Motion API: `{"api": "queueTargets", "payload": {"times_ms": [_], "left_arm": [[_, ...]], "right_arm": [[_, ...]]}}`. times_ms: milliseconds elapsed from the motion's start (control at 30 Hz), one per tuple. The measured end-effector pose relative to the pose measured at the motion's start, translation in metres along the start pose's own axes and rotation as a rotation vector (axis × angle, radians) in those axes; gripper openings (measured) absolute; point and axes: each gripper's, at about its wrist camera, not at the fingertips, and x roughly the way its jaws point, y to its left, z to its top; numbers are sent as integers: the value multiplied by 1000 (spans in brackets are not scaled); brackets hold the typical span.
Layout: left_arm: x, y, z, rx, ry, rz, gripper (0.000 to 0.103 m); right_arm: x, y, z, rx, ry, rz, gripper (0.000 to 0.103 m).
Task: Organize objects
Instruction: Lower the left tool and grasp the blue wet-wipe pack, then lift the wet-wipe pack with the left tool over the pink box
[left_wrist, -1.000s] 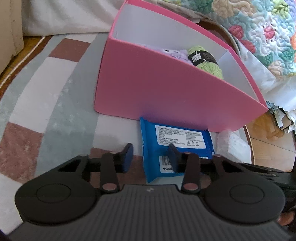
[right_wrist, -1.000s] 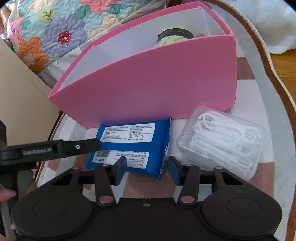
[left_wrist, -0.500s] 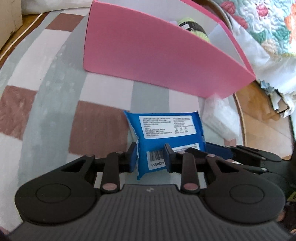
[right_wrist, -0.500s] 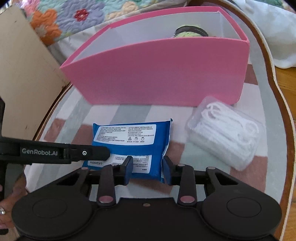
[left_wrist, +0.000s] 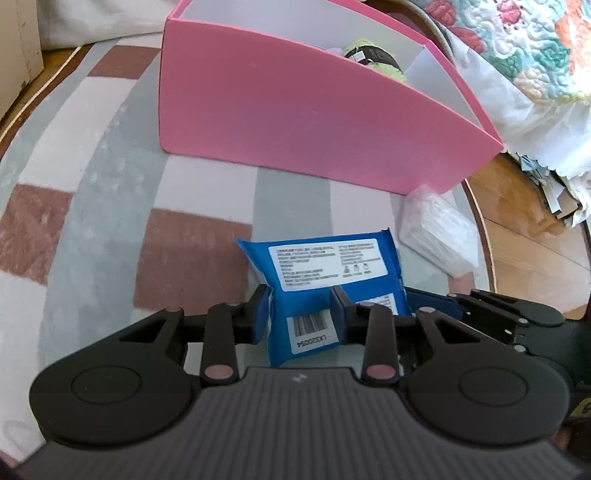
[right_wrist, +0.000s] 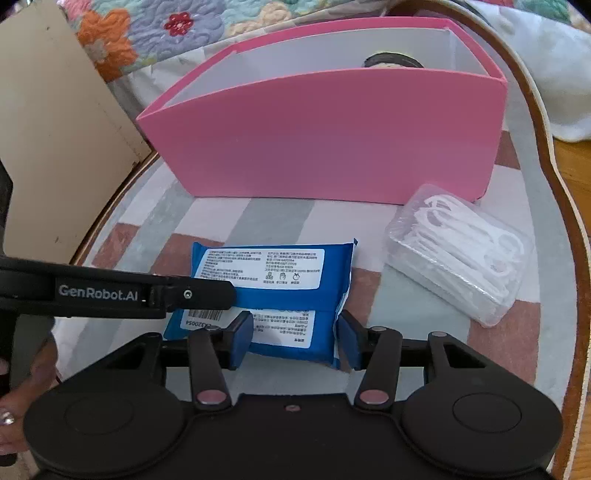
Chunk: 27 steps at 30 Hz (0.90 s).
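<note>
A blue wipes packet (left_wrist: 325, 280) lies on the rug in front of a pink box (left_wrist: 314, 122); it also shows in the right wrist view (right_wrist: 273, 291). My left gripper (left_wrist: 301, 321) is shut on the packet's near end, which bulges between the pads. My right gripper (right_wrist: 295, 341) straddles the packet's other end with its pads close against it; whether they press it is unclear. A clear case of white floss picks (right_wrist: 461, 254) lies to the right of the packet. A green yarn ball (left_wrist: 373, 61) sits inside the box.
The checked rug (left_wrist: 110, 206) covers the floor. A beige panel (right_wrist: 55, 122) stands at the left of the right wrist view. A floral quilt (left_wrist: 535, 48) and wooden floor (left_wrist: 528, 236) lie to the right of the left wrist view.
Both grippers have drawn back from the pink box, and the wipes packet has come away from the box with them. The right gripper's pads have spread wider around the packet.
</note>
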Motion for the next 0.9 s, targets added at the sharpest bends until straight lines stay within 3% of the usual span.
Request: {"api": "queueTargets", "payload": {"times_ms": [167,433,567,900], "left_arm": [[-9,-8,-10,-10,29,5,33],[-42,-30,-30,20,24,32,33],[-62,-33,-35,0,19,8,34],[-120,-51,-27,44,-51,14,34]], "right_arm": [[-9,1,-8,4,34,24,57],[-38,15,-18,-27,47,49,68],[-55,24,-21,-50,55,68,72],[-105,49,-14,-127,3,93,76]]}}
